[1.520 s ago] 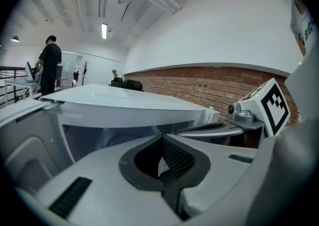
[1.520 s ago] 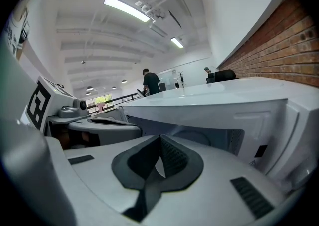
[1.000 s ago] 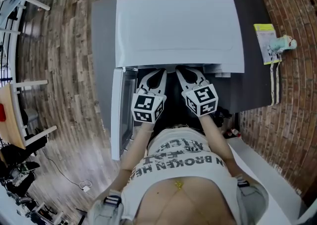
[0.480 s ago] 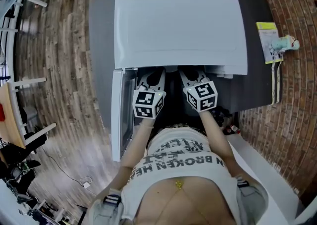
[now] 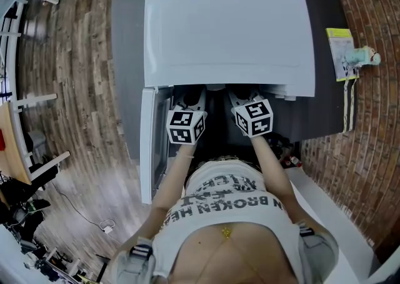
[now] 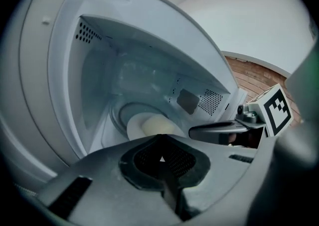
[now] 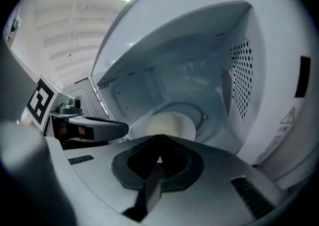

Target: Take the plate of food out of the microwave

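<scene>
The white microwave (image 5: 228, 32) stands on a grey table, its door (image 5: 148, 145) swung open to the left. Inside, on the glass turntable, lies a pale plate (image 6: 133, 126) with a cream mound of food (image 7: 167, 123) on it. My left gripper (image 5: 191, 97) and right gripper (image 5: 241, 96) reach side by side into the opening, their tips under the microwave's top edge. In the left gripper view the left gripper (image 6: 160, 136) is shut and holds nothing, just short of the plate. The right gripper (image 7: 159, 137) is likewise shut with nothing in it, close before the plate (image 7: 185, 126).
A yellow-green card (image 5: 336, 51) and a small pale figure (image 5: 361, 56) lie on the grey table (image 5: 325, 107) right of the microwave. A brick wall runs along the right, and wooden floor with chair legs lies at the left.
Both grippers have sunk and pushed further into the microwave opening; their marker cubes sit nearer the microwave's front edge. The jaws stay shut.
</scene>
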